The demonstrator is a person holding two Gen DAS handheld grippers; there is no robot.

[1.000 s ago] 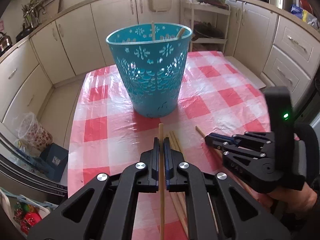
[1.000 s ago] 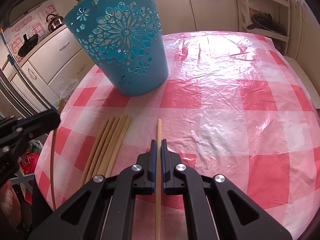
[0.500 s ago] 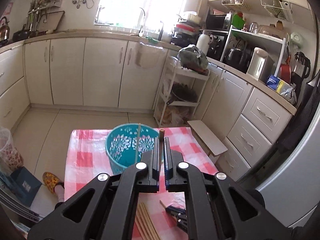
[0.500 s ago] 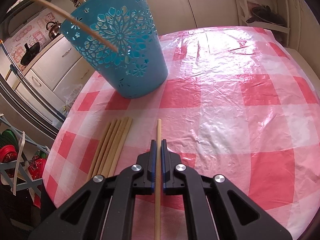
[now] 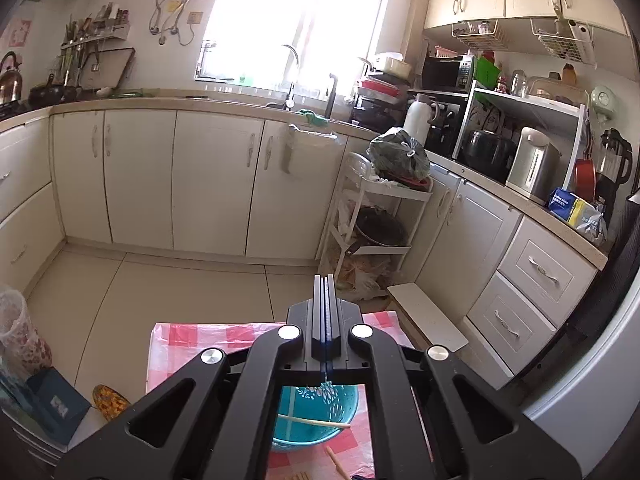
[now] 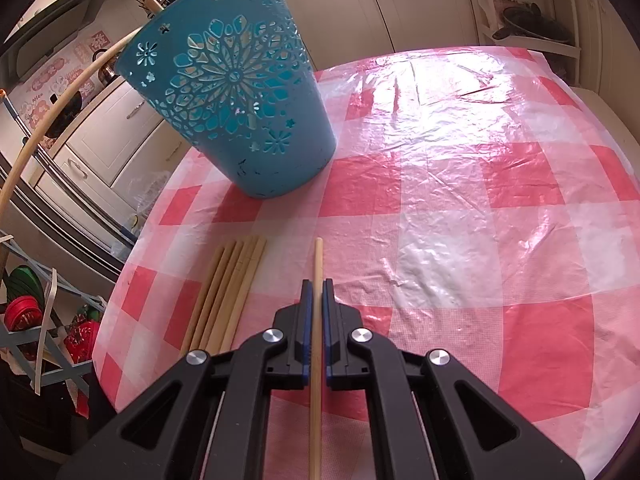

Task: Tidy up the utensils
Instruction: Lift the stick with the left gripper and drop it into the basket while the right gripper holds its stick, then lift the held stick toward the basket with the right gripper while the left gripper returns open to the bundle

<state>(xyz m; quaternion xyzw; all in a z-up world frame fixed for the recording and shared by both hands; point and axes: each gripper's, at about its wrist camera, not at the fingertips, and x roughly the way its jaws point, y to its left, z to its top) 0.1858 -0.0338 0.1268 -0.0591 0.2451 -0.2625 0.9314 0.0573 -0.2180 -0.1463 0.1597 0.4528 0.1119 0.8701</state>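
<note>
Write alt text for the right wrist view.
The right gripper holds one wooden chopstick between shut jaws, low over a red-and-white checked tablecloth. A bundle of loose chopsticks lies just to its left, and a teal cut-out basket stands beyond them.

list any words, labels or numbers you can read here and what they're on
None can be read with confidence.
Blue and yellow bag on the counter: white print, too small to read.
Pink wall stickers behind the blue basket: characters, too blurred to read.
Small blue box on the floor: pale label, unreadable.
</note>
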